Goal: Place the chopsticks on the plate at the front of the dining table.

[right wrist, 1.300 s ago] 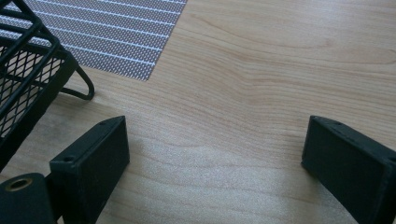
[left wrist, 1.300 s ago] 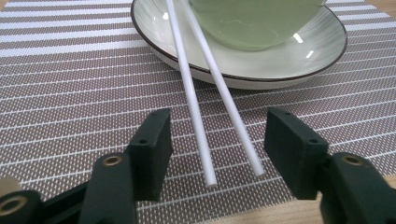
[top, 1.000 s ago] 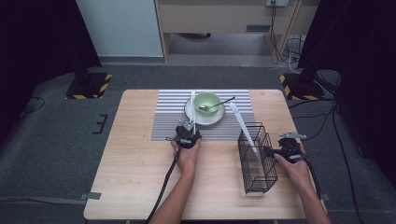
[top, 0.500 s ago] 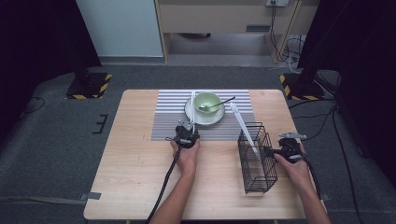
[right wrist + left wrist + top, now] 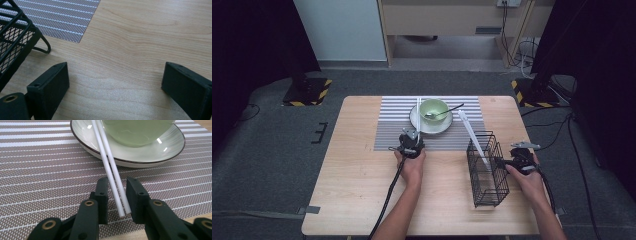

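Observation:
A pair of white chopsticks (image 5: 110,167) lies with its far end on the rim of a pale plate (image 5: 160,152) and its near end on the striped mat (image 5: 45,175). The plate holds a green bowl (image 5: 434,108) with a spoon (image 5: 447,111) in it. My left gripper (image 5: 117,195) straddles the chopsticks' near tips. Its jaws have just been closing, with the chopsticks between them and a thin gap still at the left pad. My right gripper (image 5: 115,85) is open over bare wood, beside the black wire basket (image 5: 486,167).
A long white utensil (image 5: 472,136) leans out of the basket's far end. One basket foot (image 5: 43,46) stands just off the mat's corner, close to my right gripper's left jaw. The wooden table (image 5: 357,200) ends near both forearms.

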### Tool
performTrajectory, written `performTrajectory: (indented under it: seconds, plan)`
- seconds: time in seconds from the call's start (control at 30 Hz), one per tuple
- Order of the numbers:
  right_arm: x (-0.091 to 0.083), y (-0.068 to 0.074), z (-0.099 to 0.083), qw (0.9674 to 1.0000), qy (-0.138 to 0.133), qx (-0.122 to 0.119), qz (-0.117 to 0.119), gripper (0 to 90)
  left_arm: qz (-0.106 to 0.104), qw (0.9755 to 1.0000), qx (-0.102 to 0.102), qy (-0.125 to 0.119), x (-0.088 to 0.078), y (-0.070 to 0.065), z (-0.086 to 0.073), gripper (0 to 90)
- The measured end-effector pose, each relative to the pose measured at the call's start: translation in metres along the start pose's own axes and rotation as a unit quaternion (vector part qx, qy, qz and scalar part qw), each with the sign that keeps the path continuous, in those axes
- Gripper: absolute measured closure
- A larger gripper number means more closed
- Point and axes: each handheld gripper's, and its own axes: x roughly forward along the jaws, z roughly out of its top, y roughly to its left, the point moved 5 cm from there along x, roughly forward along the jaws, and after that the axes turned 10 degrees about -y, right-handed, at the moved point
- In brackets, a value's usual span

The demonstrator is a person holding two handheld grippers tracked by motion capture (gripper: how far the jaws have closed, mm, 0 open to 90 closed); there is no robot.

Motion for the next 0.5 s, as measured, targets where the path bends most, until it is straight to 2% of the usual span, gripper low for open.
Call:
performTrajectory:
  seconds: [0.23,0.3,0.5]
  plan:
    - [0.0000,-0.0001,0.0000,1.0000,0.000,-0.001,0.000,7.6,-0.004,1.0000,-0.004,0.000,0.0003,0.0010,0.0002,73.4]
    - [-0.0001,-0.0002,0.0000,1.0000,0.000,0.000,0.001,7.6,-0.003,1.0000,-0.008,0.001,0.0004,0.0015,0.0000,68.6]
    - [-0.0001,-0.0002,-0.0001,1.0000,0.000,-0.001,0.000,7.6,-0.001,1.0000,-0.003,-0.007,-0.0022,0.0017,0.0029,57.6]
